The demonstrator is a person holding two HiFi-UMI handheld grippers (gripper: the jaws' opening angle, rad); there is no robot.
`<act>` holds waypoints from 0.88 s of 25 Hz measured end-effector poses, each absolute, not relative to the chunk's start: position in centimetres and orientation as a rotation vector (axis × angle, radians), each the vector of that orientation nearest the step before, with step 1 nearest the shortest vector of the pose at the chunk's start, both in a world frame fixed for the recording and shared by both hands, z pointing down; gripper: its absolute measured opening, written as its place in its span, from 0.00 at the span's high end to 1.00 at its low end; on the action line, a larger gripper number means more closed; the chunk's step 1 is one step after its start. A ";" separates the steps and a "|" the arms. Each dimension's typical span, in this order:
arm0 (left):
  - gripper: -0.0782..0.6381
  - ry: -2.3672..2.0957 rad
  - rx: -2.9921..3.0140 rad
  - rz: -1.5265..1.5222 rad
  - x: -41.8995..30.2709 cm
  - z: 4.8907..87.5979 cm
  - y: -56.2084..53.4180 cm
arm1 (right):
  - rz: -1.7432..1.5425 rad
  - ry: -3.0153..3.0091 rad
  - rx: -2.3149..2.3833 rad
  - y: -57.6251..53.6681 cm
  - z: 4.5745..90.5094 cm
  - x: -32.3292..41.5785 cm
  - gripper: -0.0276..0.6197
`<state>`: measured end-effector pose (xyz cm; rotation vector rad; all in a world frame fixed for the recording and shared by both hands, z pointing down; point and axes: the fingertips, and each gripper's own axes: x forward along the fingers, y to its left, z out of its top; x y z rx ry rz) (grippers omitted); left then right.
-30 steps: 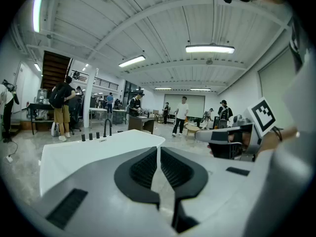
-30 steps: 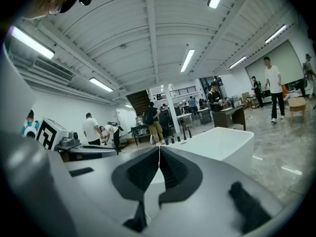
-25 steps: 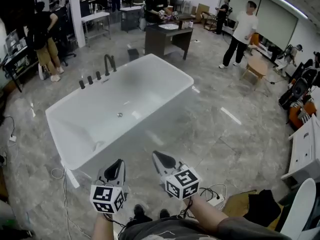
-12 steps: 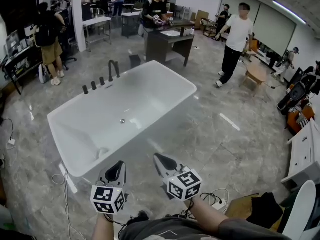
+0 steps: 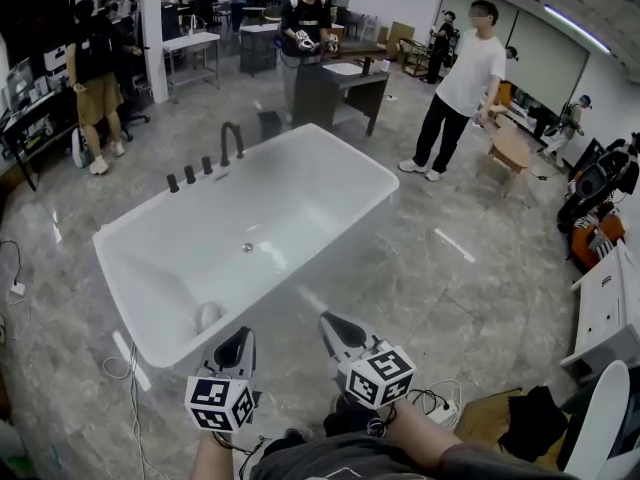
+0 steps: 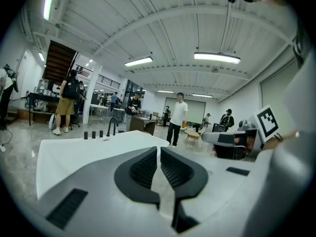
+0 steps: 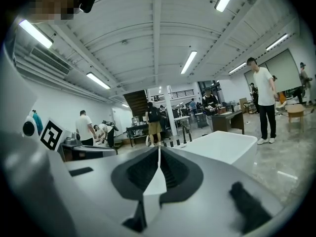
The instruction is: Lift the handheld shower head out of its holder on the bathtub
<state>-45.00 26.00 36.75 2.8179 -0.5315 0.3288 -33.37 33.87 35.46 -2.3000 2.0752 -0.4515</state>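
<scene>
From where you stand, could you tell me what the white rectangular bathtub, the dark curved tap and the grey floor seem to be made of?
White rectangular bathtub: probably acrylic or ceramic, smooth gloss; light glints on its walls.
Dark curved tap: likely metal, matt black; no shine shows.
Grey floor: polished stone or stone-look tile; veined pattern, lamp reflections.

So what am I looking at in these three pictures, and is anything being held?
No machine: a person holds a hand tool ending in a two-jaw claw in each hand; the patterned cubes belong to them. The wide picture is from a camera on the person's head, looking down at the left claw and right claw. The other two are from cameras riding on each claw. Both claws are shut and empty. Ahead stands a white bathtub with a black faucet and small black fittings on its far rim.
</scene>
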 end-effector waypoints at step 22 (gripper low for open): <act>0.85 -0.763 2.689 0.456 -25.0 39.9 17.1 | -0.579 2.220 -2.162 24.1 39.5 -9.4 0.91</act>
